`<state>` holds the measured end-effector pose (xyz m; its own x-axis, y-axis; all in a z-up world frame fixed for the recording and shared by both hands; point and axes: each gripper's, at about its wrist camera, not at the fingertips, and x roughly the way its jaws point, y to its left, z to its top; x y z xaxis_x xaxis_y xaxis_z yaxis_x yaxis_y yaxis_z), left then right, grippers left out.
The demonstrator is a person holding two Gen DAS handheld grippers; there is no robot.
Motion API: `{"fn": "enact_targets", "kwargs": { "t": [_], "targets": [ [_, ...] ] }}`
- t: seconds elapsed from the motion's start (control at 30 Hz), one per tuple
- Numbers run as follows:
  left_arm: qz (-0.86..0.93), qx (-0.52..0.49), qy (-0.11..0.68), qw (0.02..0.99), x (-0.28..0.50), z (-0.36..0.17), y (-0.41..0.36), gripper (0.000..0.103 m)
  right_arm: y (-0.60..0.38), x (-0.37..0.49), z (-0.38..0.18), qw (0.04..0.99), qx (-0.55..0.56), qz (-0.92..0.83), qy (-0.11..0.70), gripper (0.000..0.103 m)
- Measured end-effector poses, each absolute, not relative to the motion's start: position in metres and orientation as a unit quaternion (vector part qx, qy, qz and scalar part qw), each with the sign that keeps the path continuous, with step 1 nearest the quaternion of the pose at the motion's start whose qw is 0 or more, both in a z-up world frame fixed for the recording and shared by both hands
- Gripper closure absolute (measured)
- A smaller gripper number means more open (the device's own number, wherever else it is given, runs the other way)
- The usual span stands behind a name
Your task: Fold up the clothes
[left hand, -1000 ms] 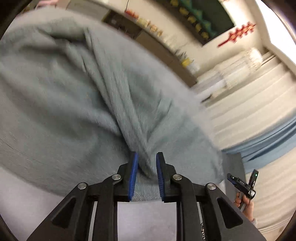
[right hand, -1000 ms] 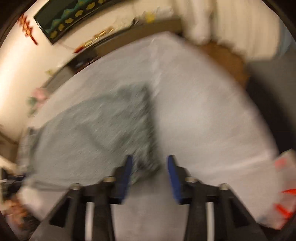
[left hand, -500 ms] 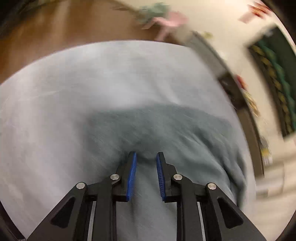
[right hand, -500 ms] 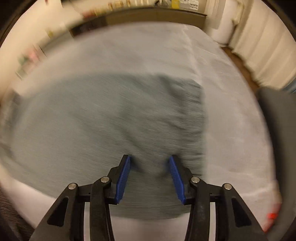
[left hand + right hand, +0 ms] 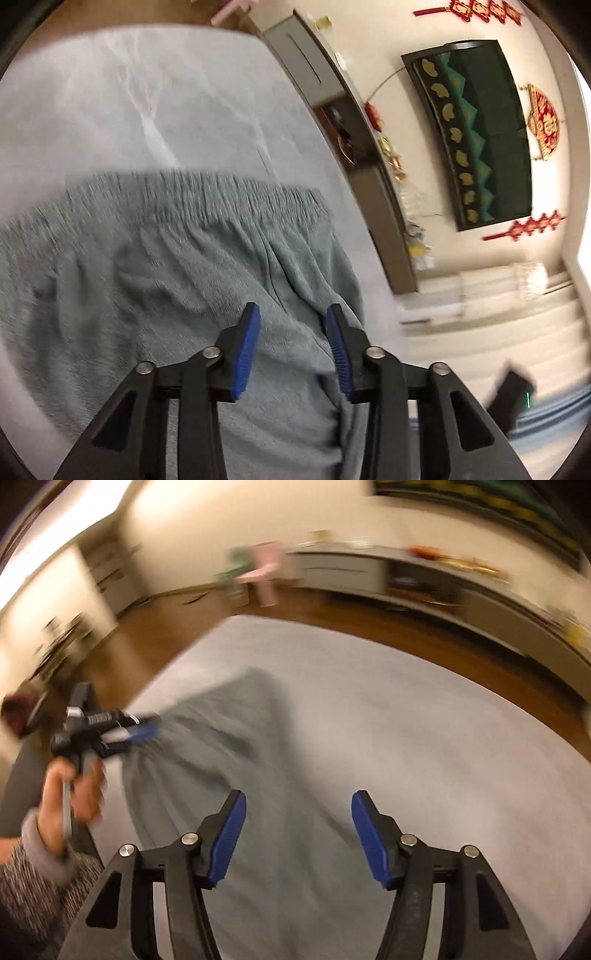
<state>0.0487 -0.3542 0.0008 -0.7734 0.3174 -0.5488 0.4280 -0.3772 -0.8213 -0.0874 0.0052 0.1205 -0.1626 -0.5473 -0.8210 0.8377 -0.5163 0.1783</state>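
Jaws opening on both grippers — left gripper point(image 5: 293, 347) released grey garment point(image 5: 177, 258), right gripper point(image 5: 297, 834) lifted clear.

- The walls point(image 5: 373, 40) are cream, lit by warm light.
- A dark picture point(image 5: 476, 133) with gold shapes and green zigzags hangs on the wall.
- Red hangings point(image 5: 476, 9) sit above and below it.
- A long low grey cabinet point(image 5: 354, 136) runs along that wall, with small gold things point(image 5: 391, 157) on top.
- The floor point(image 5: 373, 627) is brown wood.
- A big pale sheet point(image 5: 147, 99) covers the wide flat top in the middle.
- Pale curtains point(image 5: 491, 325) hang at one side.
- A pink, blurry thing point(image 5: 264, 572) stands by the far wall.
- A bright strip of light point(image 5: 62, 528) glows high up.
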Motion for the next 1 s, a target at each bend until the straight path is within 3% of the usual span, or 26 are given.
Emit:
{"fn": "enact_targets", "kwargs": {
  "t": [0.23,0.3,0.37,0.57,0.77,0.8,0.83,0.87,0.93,0.97,1.0],
  "targets": [
    [-0.755,0.339,0.561,-0.008,0.057,0.001,-0.36,0.053,-0.151,-0.158,0.015,0.39,0.521,-0.718,0.248,0.044],
    [-0.759,0.323,0.566,-0.017,0.06,0.007,-0.363,0.051,-0.16,-0.167,0.001,0.373,0.532,-0.713,0.264,0.085],
    [-0.761,0.305,0.573,-0.019,0.065,0.012,-0.367,0.049,-0.158,-0.163,0.014,0.391,0.513,-0.72,0.257,0.096],
    [-0.767,0.264,0.583,-0.031,0.07,0.026,-0.369,0.042,-0.121,-0.083,0.076,0.498,0.416,-0.724,0.233,0.097],
    [-0.796,0.319,0.515,-0.003,0.054,0.029,-0.342,0.038,-0.097,0.001,0.062,0.538,0.368,-0.706,0.278,0.097],
    [-0.801,0.32,0.506,0.007,0.053,0.028,-0.34,0.043,-0.095,0.007,0.057,0.54,0.364,-0.702,0.287,0.097],
    [-0.809,0.318,0.494,0.008,0.054,0.03,-0.34,0.077,-0.091,0.01,0.051,0.542,0.362,-0.699,0.294,0.097],
    [-0.817,0.316,0.482,0.007,0.056,0.032,-0.341,0.101,-0.088,0.013,0.047,0.543,0.363,-0.696,0.298,0.097],
    [-0.834,0.278,0.476,-0.017,0.086,0.061,-0.346,0.101,-0.093,0.025,0.047,0.545,0.358,-0.696,0.301,0.096],
    [-0.845,0.243,0.476,-0.025,0.111,0.075,-0.349,0.101,-0.086,0.028,0.055,0.547,0.356,-0.699,0.293,0.088],
    [-0.852,0.228,0.472,-0.005,0.132,0.078,-0.357,0.101,-0.07,0.035,0.065,0.549,0.354,-0.705,0.274,0.068]
  ]
}}
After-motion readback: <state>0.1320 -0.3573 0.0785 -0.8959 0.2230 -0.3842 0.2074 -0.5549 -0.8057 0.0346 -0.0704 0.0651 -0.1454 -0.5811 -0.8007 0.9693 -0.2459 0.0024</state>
